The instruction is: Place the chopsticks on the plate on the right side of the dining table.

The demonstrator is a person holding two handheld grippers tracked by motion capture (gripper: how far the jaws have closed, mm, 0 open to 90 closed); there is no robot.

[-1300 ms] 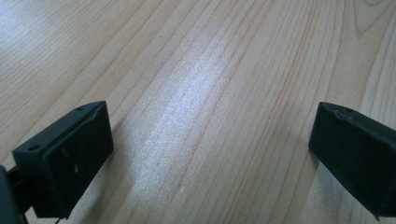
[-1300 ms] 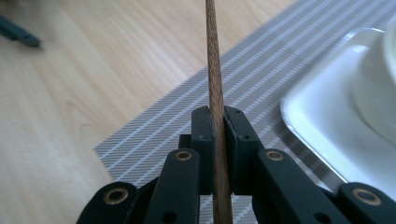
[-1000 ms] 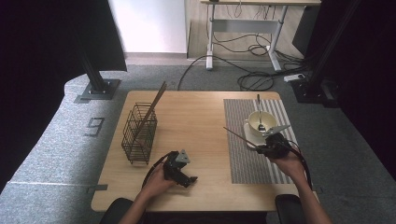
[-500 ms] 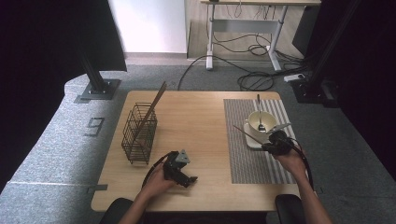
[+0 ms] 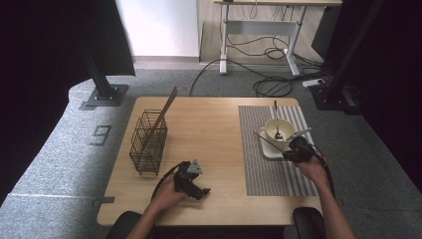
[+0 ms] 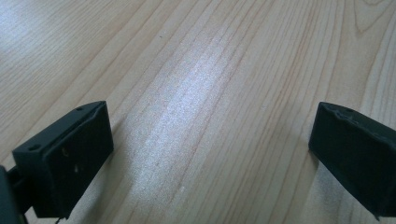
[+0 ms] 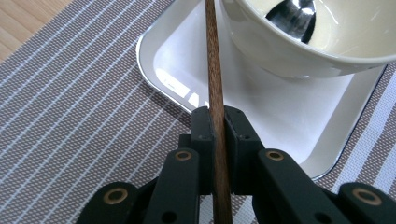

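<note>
**Chopstick clamped, hovering by the bowl**

The chopstick [image 7: 213, 84] sits pinched between the jaws of the right gripper [image 7: 217, 126], which are closed tight on it; the stick runs up from the jaws past the rim of the white tray [image 7: 159, 60] and beside the bowl [image 7: 280, 51]. From above, the right gripper [image 5: 297, 149] is over the striped mat [image 5: 263, 164] at the near edge of the tray, and the chopstick [image 5: 266, 139] points out to the left, tilted.

The left gripper [image 5: 191, 179] rests low on the desk [image 5: 214, 124] near the front edge, jaws wide apart with only bare wood between them.

Farther back, a spoon [image 5: 276, 124] lies in the bowl [image 5: 278, 130]. At the left of the desk stands a wire basket [image 5: 148, 142] with a second stick [image 5: 161, 117] leaning out of it.

My reading is that the chopstick is being carried, probably toward the basket where its mate stands. To do that well: keep the grip firm, since a thin round stick can swivel in the pads; lift clear of the tray rim and bowl before swinging across, so the long end does not catch the spoon handle; then bring the stick near upright over the basket and lower its tip inside the wire before letting go. The left gripper could steady the light basket if it threatens to tip.
</note>
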